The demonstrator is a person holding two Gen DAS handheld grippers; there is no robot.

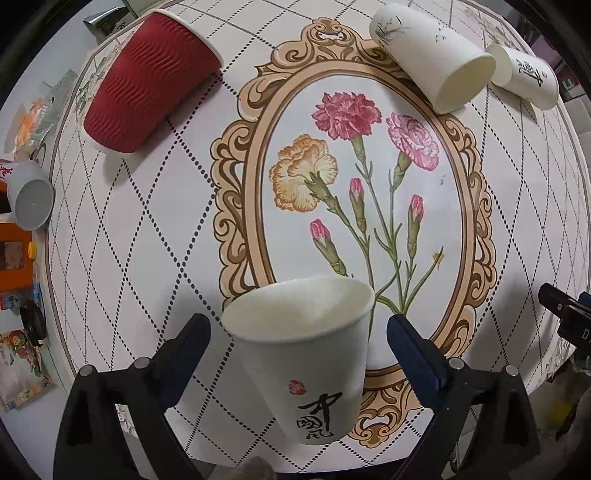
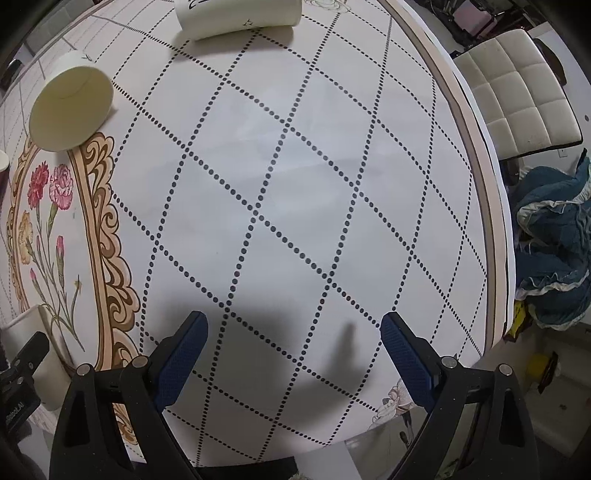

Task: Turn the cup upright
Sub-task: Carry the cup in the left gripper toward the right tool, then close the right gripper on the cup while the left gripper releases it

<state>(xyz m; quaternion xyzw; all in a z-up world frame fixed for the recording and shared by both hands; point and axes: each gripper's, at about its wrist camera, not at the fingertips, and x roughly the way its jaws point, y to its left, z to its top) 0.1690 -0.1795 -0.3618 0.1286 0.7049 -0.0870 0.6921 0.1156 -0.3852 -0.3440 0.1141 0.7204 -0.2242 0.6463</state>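
A white paper cup with black calligraphy (image 1: 306, 354) stands upright on the table between the fingers of my left gripper (image 1: 297, 332), which is open; both pads stand clear of its sides. The same cup shows at the left edge of the right wrist view (image 2: 33, 354). A red ribbed cup (image 1: 147, 81) lies on its side at the far left. A white cup with a bamboo print (image 1: 436, 55) and a smaller calligraphy cup (image 1: 528, 75) lie on their sides at the far right. My right gripper (image 2: 293, 332) is open and empty over bare tablecloth.
The round table (image 2: 295, 184) has a flower-print cloth. A grey cup (image 1: 31, 195) and clutter sit off its left edge. A white chair (image 2: 517, 92) and blue cloth (image 2: 554, 240) lie beyond its right edge. Two lying cups (image 2: 70, 107) (image 2: 236, 16) show in the right wrist view.
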